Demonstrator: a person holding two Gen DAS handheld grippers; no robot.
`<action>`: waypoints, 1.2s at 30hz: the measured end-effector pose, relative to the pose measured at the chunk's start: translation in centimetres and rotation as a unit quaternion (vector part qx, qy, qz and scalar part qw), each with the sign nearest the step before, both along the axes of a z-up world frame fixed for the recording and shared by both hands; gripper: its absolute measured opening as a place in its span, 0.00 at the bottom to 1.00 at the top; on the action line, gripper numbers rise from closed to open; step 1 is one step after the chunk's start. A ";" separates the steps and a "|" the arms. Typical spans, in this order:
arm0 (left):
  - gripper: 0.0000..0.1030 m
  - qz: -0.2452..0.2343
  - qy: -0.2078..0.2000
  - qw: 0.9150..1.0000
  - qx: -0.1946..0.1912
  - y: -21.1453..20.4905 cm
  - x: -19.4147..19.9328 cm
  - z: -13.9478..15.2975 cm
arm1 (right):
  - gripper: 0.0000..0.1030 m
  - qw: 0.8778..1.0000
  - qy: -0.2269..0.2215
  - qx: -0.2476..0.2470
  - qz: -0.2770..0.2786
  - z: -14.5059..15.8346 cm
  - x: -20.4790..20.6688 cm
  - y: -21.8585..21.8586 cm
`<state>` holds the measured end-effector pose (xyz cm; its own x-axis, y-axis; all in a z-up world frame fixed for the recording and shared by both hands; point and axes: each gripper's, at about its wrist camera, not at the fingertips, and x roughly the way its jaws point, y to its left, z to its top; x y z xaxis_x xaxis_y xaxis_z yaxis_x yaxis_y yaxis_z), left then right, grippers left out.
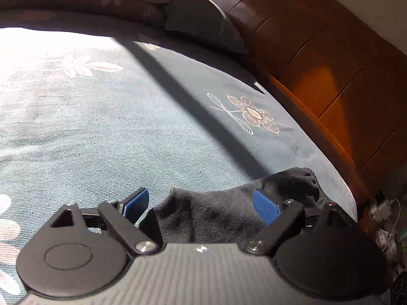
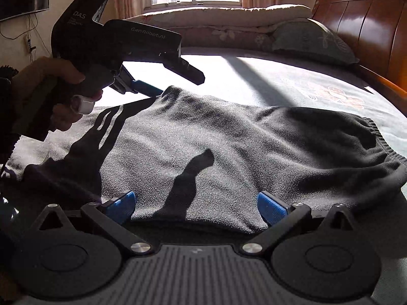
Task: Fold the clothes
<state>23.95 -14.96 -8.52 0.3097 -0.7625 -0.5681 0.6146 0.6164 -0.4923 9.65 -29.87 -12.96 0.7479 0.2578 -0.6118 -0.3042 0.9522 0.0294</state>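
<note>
A dark grey sweater [image 2: 229,147] lies flat on the bed [image 2: 292,81], its long axis running crosswise in front of the right claw [image 2: 195,209], whose jaws gape empty over the near hem. The left claw [image 1: 203,203], likewise wide open and gripping nothing, sits at the far corner, cloth lying between its blue pads [image 1: 265,207].

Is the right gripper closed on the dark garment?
No: the right gripper has its blue pads wide apart, with the dark grey garment lying flat on the bed beyond them.
</note>
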 end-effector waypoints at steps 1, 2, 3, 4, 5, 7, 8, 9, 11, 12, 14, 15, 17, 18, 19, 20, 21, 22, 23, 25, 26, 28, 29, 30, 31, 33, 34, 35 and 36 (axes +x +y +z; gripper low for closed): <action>0.86 -0.004 -0.003 1.000 -0.003 0.4 -0.6 0.6 | 1.00 1.000 0.000 0.000 0.000 0.0 0.0 0.0; 0.86 -0.009 -0.007 1.000 -0.002 0.8 -1.2 1.1 | 1.00 1.000 -0.002 0.000 0.000 -0.1 0.0 0.0; 0.86 -0.014 -0.014 1.000 0.005 1.1 -2.0 1.6 | 1.00 1.000 -0.003 0.000 -0.001 -0.1 -0.1 -0.1; 0.87 -0.018 -0.022 0.999 0.015 1.4 -2.7 2.0 | 1.00 1.000 -0.004 -0.001 -0.001 -0.1 -0.1 -0.1; 0.87 -0.020 -0.028 0.999 0.029 1.8 -3.3 2.3 | 1.00 1.000 -0.004 -0.001 0.000 -0.1 0.0 -0.1; 0.87 -0.019 -0.037 0.997 0.064 2.5 -4.5 2.6 | 1.00 1.000 0.008 -0.005 0.003 0.5 0.2 -0.1; 0.87 -0.016 -0.039 0.996 0.081 3.0 -4.9 2.7 | 1.00 1.000 0.017 -0.007 0.006 1.0 0.5 -0.1; 0.87 -0.012 -0.040 0.994 0.097 3.5 -5.3 2.7 | 1.00 1.000 -0.001 -0.003 0.007 1.8 0.8 -0.6; 0.87 0.005 -0.029 0.992 0.124 4.9 -6.0 2.2 | 1.00 0.999 -0.036 0.006 0.010 3.5 1.5 -1.6; 0.87 0.016 -0.022 0.990 0.136 5.7 -6.3 1.9 | 1.00 0.998 -0.054 0.011 0.011 4.3 1.9 -2.1; 0.87 0.036 -0.009 0.988 0.148 7.1 -6.9 1.5 | 1.00 0.997 -0.070 -0.005 -0.017 5.3 4.4 -2.8; 0.87 0.046 -0.003 0.987 0.153 7.8 -7.2 1.3 | 1.00 0.997 -0.067 -0.012 -0.040 5.4 6.0 -3.3; 0.87 0.060 0.005 0.986 0.156 9.0 -7.8 1.0 | 1.00 0.996 -0.050 -0.006 -0.077 4.9 8.9 -4.5; 0.87 0.064 0.006 0.985 0.160 9.4 -8.0 0.8 | 1.00 0.995 -0.025 0.002 -0.095 4.2 10.6 -5.4; 0.87 0.070 0.007 0.983 0.168 9.8 -8.2 0.6 | 1.00 0.994 0.000 0.010 -0.112 3.4 12.2 -6.3; 0.87 0.080 0.008 0.980 0.184 10.1 -8.3 0.3 | 1.00 0.992 0.029 0.004 -0.126 2.6 13.3 -6.7; 0.87 0.088 0.006 0.976 0.199 10.3 -8.5 0.3 | 1.00 0.988 0.059 -0.003 -0.139 1.8 14.3 -7.2; 0.87 0.091 0.000 0.974 0.209 10.6 -8.8 0.4 | 1.00 0.988 0.056 0.001 -0.141 2.0 14.2 -7.4; 0.87 0.089 -0.008 0.973 0.213 10.8 -9.1 0.6 | 1.00 0.989 0.051 0.012 -0.139 2.7 13.1 -7.3; 0.87 0.077 -0.017 0.975 0.210 11.2 -9.8 0.9 | 1.00 0.991 0.036 0.033 -0.121 4.3 10.3 -6.5; 0.87 0.069 -0.018 0.975 0.211 11.1 -10.0 0.8 | 1.00 0.993 0.030 0.037 -0.109 4.7 8.8 -5.8; 0.87 0.054 -0.021 0.974 0.221 10.6 -10.6 0.5 | 1.00 0.995 0.037 0.020 -0.087 4.3 6.6 -4.1; 0.87 0.047 -0.028 0.972 0.230 10.3 -11.1 0.3 | 1.00 0.996 0.046 0.009 -0.078 3.8 5.7 -3.3; 0.87 0.042 -0.035 0.969 0.243 10.1 -11.6 0.0 | 1.00 0.996 0.054 -0.003 -0.069 3.2 4.9 -2.5; 0.88 0.038 -0.043 0.965 0.258 9.9 -12.1 -0.3 | 1.00 0.996 0.062 -0.015 -0.059 2.7 4.0 -1.7; 0.88 0.028 -0.059 0.956 0.285 9.7 -13.2 -0.7 | 1.00 0.995 0.073 -0.038 -0.055 1.6 3.0 -0.9; 0.88 0.023 -0.064 0.954 0.292 9.8 -13.7 -0.6 | 1.00 0.995 0.070 -0.042 -0.055 1.8 2.4 -0.7; 0.88 0.022 -0.065 0.954 0.292 10.0 -14.2 -0.5 | 1.00 0.995 0.067 -0.046 -0.055 2.0 1.9 -0.6; 0.88 0.022 -0.066 0.955 0.288 10.4 -14.5 -0.2 | 1.00 0.995 0.062 -0.052 -0.056 2.5 1.7 -0.4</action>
